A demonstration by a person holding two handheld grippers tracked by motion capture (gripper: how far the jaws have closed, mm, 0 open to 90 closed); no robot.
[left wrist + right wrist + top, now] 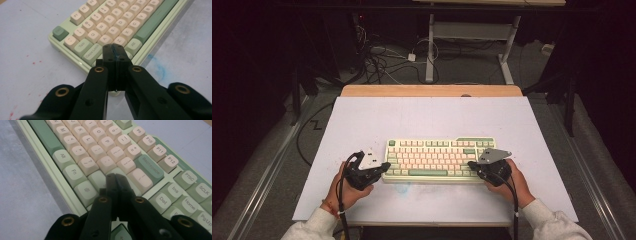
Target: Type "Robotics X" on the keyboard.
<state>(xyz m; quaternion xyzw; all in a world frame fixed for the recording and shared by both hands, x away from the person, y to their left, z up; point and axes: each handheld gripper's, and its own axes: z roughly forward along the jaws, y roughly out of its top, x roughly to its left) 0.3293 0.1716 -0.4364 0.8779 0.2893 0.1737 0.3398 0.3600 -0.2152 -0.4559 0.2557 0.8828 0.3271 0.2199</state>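
Left gripper (381,167) pinched tight on nothing, tips over the keyboard's (439,159) left end by Caps Lock (92,54). Keyboard flat near the front of the white table (427,117). Right gripper (473,165) pinched tight too, holding nothing, over the keyboard's right end. Might hit two keys together if pushed down crooked.

A white table (362,120) stands on a grey floor (262,175). Behind it, tangled cables (377,57) lie in a dark room.
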